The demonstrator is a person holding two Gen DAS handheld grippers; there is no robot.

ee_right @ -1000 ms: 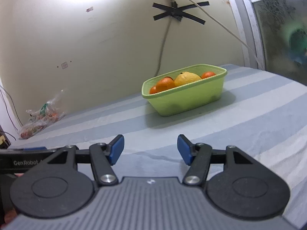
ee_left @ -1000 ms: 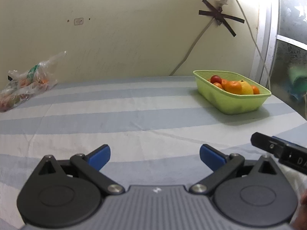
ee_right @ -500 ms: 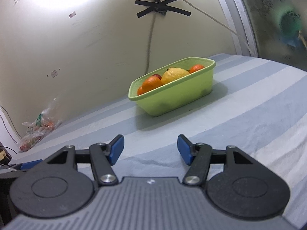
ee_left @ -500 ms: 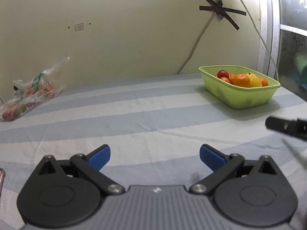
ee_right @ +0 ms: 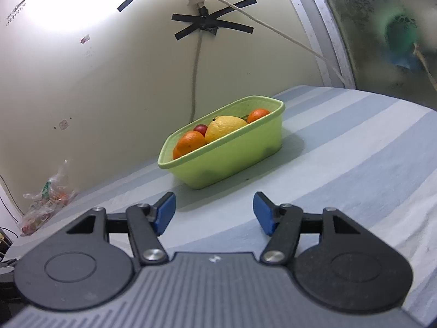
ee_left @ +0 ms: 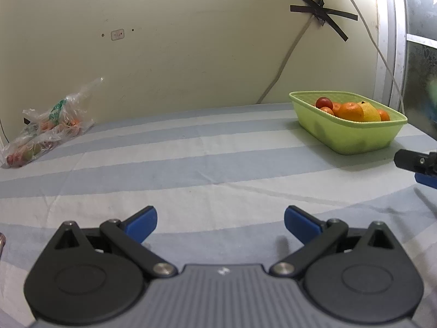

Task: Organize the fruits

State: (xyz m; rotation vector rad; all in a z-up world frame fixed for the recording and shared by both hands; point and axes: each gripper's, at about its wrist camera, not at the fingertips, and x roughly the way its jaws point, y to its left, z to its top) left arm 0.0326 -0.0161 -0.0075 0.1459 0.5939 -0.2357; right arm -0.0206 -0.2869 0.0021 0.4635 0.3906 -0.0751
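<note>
A lime green basket stands at the far right of the striped cloth and holds oranges, a yellow lemon and a small red fruit. It also shows in the right wrist view, close ahead, with the lemon on top. A clear plastic bag of fruit lies at the far left by the wall. My left gripper is open and empty above the cloth. My right gripper is open and empty, just short of the basket.
The striped blue and white cloth covers the surface. A cable runs down the wall behind the basket. The right gripper's finger shows at the right edge of the left wrist view. A window frame stands at the right.
The right gripper has moved closer to the basket and tilted. The left view has shifted slightly, so the basket sits further right and the bag nearer the middle. Both stay open.
</note>
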